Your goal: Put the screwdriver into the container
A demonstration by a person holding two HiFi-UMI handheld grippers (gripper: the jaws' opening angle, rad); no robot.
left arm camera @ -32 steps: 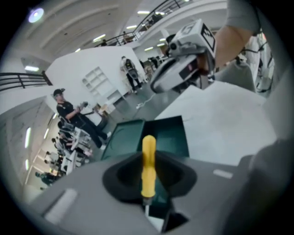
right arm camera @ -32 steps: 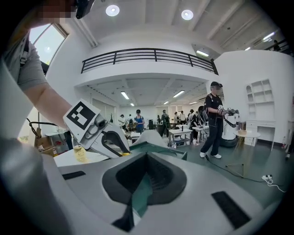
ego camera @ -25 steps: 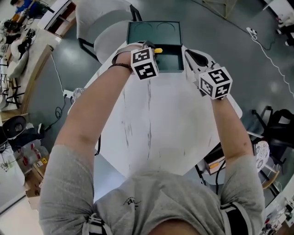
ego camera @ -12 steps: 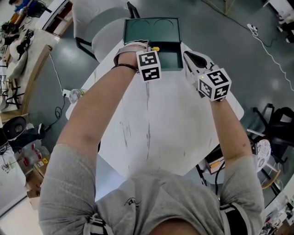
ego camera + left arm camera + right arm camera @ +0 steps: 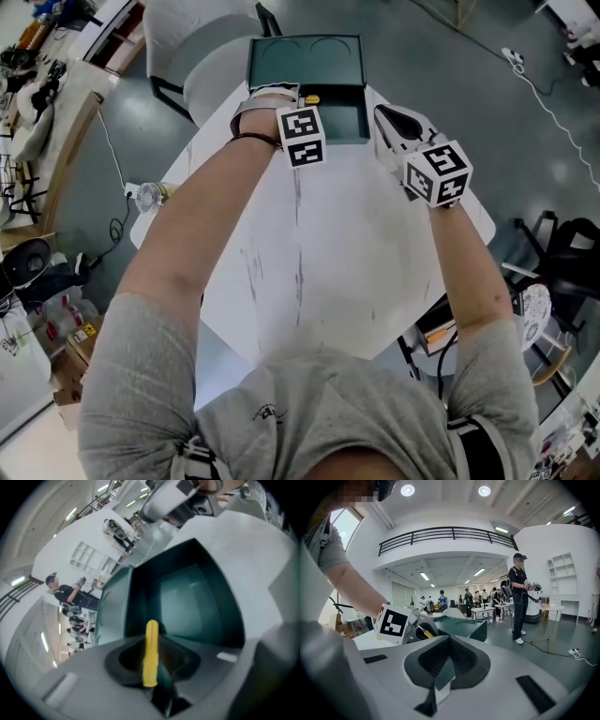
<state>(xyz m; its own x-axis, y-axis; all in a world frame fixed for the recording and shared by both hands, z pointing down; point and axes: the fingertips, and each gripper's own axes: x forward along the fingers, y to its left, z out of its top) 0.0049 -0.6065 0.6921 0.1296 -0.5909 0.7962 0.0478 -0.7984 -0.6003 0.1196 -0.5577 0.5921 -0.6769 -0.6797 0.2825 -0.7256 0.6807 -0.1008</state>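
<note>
My left gripper [image 5: 306, 97] is shut on the screwdriver [image 5: 322, 99], whose yellow handle [image 5: 151, 653] sticks out between the jaws. It hangs over the near left corner of the dark green container [image 5: 345, 122]. The container stands at the far edge of the white table [image 5: 347, 253] with its lid [image 5: 306, 61] folded back. In the left gripper view the open box [image 5: 187, 597] lies straight ahead and below the handle. My right gripper [image 5: 388, 116] is shut and empty, just right of the container. The right gripper view shows the left gripper [image 5: 412, 625], the screwdriver [image 5: 425, 632] and the container [image 5: 461, 625].
A pale chair [image 5: 202, 56] stands behind the container. A plastic bottle [image 5: 148, 196] lies off the table's left edge, and cables [image 5: 553, 112] run across the grey floor. People [image 5: 519, 597] stand at tables in the background.
The left gripper with the screwdriver has shifted slightly right and nearer along the container's front edge. The right gripper has barely moved.
</note>
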